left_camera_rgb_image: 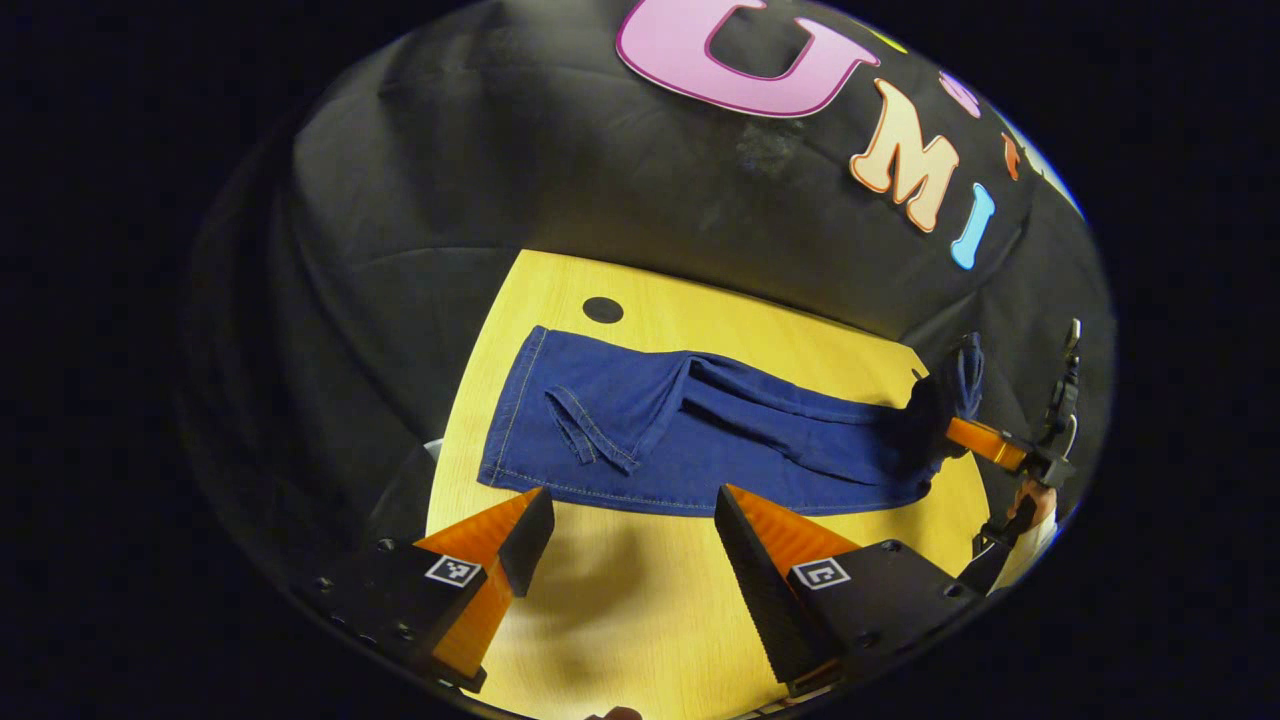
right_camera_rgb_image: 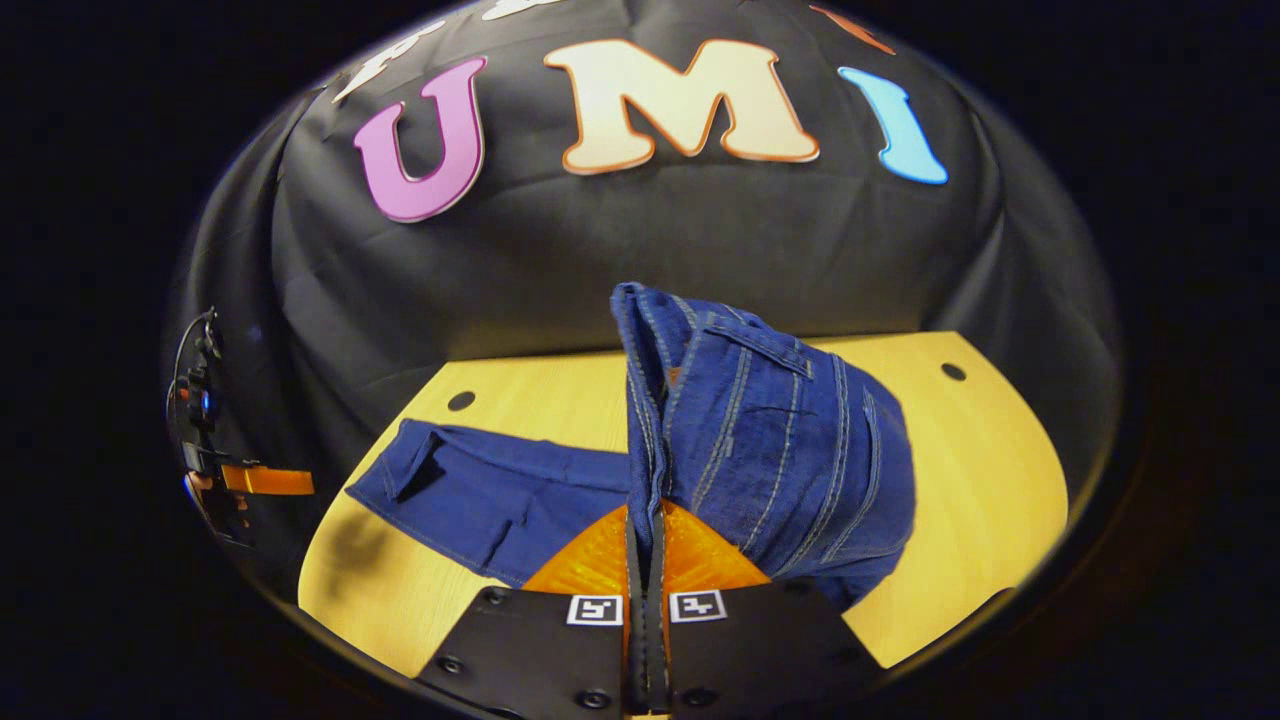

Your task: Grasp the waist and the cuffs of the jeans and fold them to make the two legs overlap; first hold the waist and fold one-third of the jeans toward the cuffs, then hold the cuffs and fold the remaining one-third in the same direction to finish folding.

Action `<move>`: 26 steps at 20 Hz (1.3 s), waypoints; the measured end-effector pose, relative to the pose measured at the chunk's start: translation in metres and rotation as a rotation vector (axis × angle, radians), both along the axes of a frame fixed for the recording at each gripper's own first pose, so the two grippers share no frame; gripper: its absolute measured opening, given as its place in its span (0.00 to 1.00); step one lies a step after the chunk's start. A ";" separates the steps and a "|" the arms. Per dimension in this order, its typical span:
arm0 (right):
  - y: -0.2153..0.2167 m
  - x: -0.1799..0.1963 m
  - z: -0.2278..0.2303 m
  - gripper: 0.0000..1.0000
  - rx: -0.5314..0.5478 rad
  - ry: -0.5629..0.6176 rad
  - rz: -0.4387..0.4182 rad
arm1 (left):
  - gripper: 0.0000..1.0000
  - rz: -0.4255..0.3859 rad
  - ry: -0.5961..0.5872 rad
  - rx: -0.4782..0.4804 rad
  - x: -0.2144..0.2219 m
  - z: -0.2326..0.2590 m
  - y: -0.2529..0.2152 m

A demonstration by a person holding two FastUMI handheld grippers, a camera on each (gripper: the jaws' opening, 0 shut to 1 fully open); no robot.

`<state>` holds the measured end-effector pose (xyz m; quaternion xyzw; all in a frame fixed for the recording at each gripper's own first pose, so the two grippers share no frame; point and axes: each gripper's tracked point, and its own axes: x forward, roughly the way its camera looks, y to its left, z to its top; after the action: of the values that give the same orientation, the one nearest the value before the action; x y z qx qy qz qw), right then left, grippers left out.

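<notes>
Your right gripper was clamped on the waist of the dark blue denim jeans, lifted off the yellow wooden table at twelve o'clock. Your left gripper hung with fingers apart, legs at twelve o'clock; the unheld cuffs could drag.

The jeans lie lengthwise on the table, their cuffs at the left in the left gripper view, just before a hole near the table's far edge. The left gripper hangs over bare table before the jeans, fingers apart. At the other end the right gripper pinches the waist, raised off the table.
</notes>
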<state>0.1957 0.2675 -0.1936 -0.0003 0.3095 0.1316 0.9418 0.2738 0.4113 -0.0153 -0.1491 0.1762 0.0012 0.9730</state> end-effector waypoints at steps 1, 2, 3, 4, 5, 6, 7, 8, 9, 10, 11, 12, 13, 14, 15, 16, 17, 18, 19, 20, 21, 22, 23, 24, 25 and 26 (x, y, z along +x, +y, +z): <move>0.006 -0.002 -0.011 0.03 -0.001 0.017 0.007 | 0.97 0.006 -0.001 0.000 0.001 -0.001 0.002; 0.007 0.002 -0.021 0.03 -0.004 0.031 0.012 | 0.96 0.010 0.000 0.002 0.001 -0.001 0.004; 0.007 0.003 -0.030 0.03 -0.008 0.047 0.013 | 0.96 0.012 0.001 0.004 0.001 -0.002 0.005; 0.005 0.005 -0.037 0.03 -0.011 0.057 0.012 | 0.96 0.013 0.004 0.008 0.002 -0.002 0.006; 0.004 0.007 -0.045 0.03 -0.014 0.071 0.011 | 0.96 0.014 0.003 0.016 0.005 -0.002 0.007; 0.004 0.008 -0.052 0.03 -0.015 0.084 0.011 | 0.96 0.014 0.005 0.030 0.006 -0.001 0.008; 0.005 0.008 -0.059 0.03 -0.017 0.101 0.013 | 0.96 0.012 0.000 0.051 0.009 0.001 0.011; 0.005 0.008 -0.065 0.04 -0.017 0.117 0.017 | 0.96 0.016 -0.004 0.072 0.012 0.002 0.015; 0.005 0.007 -0.067 0.06 -0.010 0.125 0.027 | 0.96 0.019 0.001 0.094 0.014 0.002 0.021; 0.008 0.007 -0.064 0.08 0.010 0.127 0.040 | 0.96 0.024 0.007 0.113 0.017 0.001 0.026; 0.013 0.006 -0.065 0.13 0.019 0.113 0.043 | 0.96 0.029 0.016 0.127 0.019 0.000 0.032; 0.011 0.009 -0.062 0.17 0.016 0.095 0.042 | 0.96 0.029 0.022 0.135 0.022 0.000 0.036; 0.012 0.010 -0.061 0.35 0.024 0.087 0.045 | 0.96 0.033 0.025 0.142 0.024 0.000 0.039; 0.009 0.010 -0.059 0.31 0.032 0.086 0.040 | 0.96 0.037 0.030 0.147 0.027 -0.001 0.043; 0.004 0.012 -0.056 0.52 0.030 0.076 0.031 | 0.96 0.041 0.038 0.150 0.030 -0.006 0.046; -0.006 0.015 -0.050 0.73 0.014 0.056 0.016 | 0.96 0.044 0.044 0.150 0.033 -0.008 0.048; -0.016 0.016 -0.045 0.94 0.008 0.037 0.000 | 0.96 0.045 0.051 0.146 0.037 -0.011 0.050; -0.027 0.018 -0.037 1.00 0.009 0.016 -0.021 | 0.96 0.046 0.058 0.137 0.041 -0.015 0.051; -0.039 0.018 -0.027 0.95 0.014 -0.010 -0.047 | 0.96 0.044 0.073 0.127 0.045 -0.022 0.052; -0.051 0.020 -0.017 0.99 0.020 -0.036 -0.076 | 0.96 0.058 0.096 0.124 0.048 -0.031 0.056; -0.066 0.020 -0.007 0.94 0.026 -0.060 -0.104 | 0.96 0.073 0.111 0.123 0.052 -0.038 0.062; -0.082 0.019 0.002 0.94 0.023 -0.080 -0.130 | 0.96 0.087 0.120 0.119 0.056 -0.042 0.065; -0.099 0.018 0.010 0.99 0.010 -0.099 -0.153 | 0.96 0.096 0.130 0.115 0.060 -0.045 0.066; -0.117 0.016 0.017 0.99 -0.017 -0.120 -0.176 | 0.96 0.099 0.145 0.109 0.063 -0.050 0.067; -0.134 0.013 0.023 0.99 -0.045 -0.135 -0.200 | 0.96 0.101 0.161 0.104 0.064 -0.057 0.068; -0.149 0.009 0.029 0.99 -0.062 -0.146 -0.223 | 0.96 0.109 0.174 0.099 0.065 -0.062 0.070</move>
<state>0.2043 0.1185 -0.1644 -0.0044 0.2423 0.0164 0.9701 0.3392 0.4815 -0.0773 -0.1094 0.2512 0.0757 0.9587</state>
